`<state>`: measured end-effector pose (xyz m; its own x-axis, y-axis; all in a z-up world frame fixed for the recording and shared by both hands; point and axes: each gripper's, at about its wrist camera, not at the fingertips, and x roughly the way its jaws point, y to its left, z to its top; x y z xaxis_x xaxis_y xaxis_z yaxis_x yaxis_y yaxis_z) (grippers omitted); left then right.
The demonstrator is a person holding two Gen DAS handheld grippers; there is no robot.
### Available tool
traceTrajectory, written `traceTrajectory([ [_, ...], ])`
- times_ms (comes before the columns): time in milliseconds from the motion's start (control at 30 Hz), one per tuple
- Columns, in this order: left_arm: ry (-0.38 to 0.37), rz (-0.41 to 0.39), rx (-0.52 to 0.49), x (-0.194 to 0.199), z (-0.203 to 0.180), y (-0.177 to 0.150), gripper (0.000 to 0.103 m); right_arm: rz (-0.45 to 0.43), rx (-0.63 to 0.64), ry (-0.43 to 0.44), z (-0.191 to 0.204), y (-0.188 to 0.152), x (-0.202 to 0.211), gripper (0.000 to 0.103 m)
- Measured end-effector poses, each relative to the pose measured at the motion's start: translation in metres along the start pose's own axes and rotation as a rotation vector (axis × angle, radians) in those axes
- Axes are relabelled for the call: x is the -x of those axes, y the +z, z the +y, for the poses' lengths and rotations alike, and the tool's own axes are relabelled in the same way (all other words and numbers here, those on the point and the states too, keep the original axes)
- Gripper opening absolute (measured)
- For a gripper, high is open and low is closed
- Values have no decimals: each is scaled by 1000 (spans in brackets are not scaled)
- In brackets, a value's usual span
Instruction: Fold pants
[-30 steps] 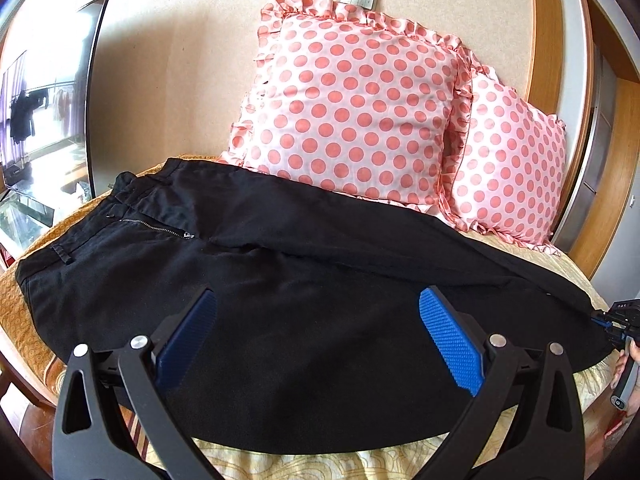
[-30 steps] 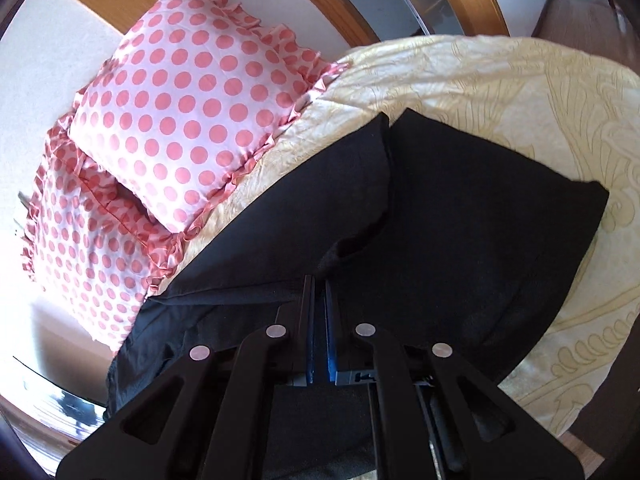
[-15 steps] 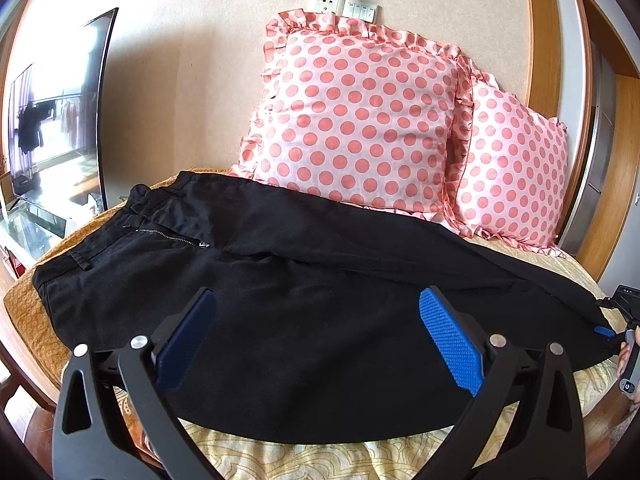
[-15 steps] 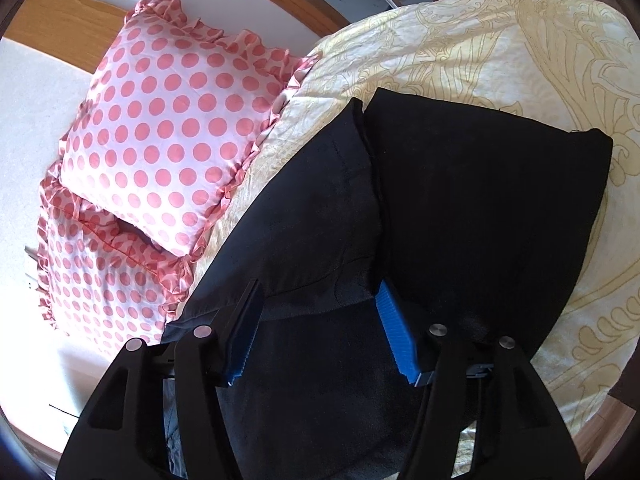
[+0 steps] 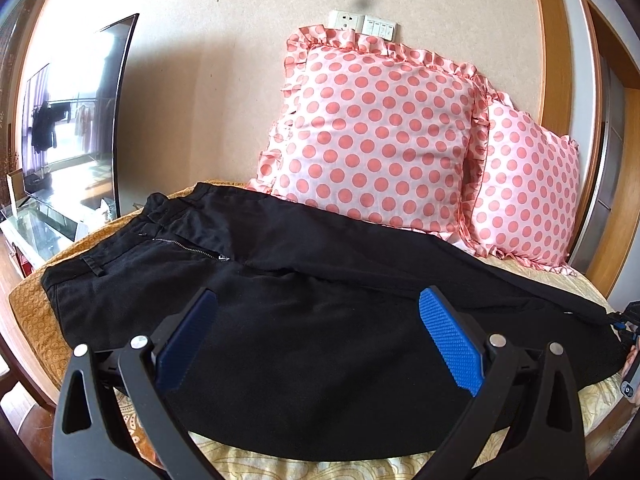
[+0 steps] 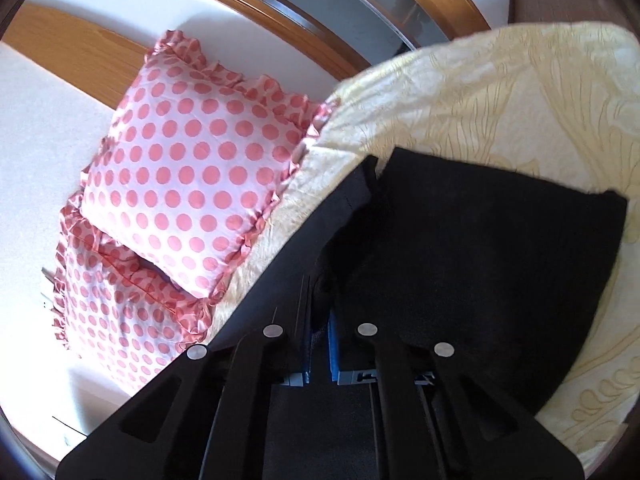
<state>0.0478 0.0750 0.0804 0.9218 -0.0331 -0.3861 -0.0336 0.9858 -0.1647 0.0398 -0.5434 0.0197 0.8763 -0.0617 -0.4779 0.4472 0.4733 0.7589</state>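
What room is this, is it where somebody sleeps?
Probably a bedroom: black pants lie on a bed with a yellow cover, two dotted pillows lean on the wall, and a TV stands beside it.

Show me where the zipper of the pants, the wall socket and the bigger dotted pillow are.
zipper (image 5: 188, 247), left wrist view, on the metal teeth at the fly.
wall socket (image 5: 347, 21), left wrist view, on its white faceplate.
bigger dotted pillow (image 5: 372, 136), left wrist view, middle of its front face.

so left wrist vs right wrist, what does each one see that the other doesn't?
Left wrist only: the waistband and zipper, the TV, the wall sockets, and the open left gripper above the pants.
Right wrist only: the leg ends and the right gripper shut on a fold there.
Both: the pants, polka-dot pillows and yellow bedspread.
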Motion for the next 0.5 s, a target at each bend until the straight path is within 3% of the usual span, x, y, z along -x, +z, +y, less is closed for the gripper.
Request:
traceTrajectory([
  [200,-31,68,20,-10,9,-1,101,-77,-2,-21,-18,-3,46,7],
  [333,-22,76,-22,-13,13,4,101,-31,-31,-74,-42,-13,41,7],
  [500,-17,93,-62,-27,27,42,101,-22,-4,-100,-49,-21,34,5],
])
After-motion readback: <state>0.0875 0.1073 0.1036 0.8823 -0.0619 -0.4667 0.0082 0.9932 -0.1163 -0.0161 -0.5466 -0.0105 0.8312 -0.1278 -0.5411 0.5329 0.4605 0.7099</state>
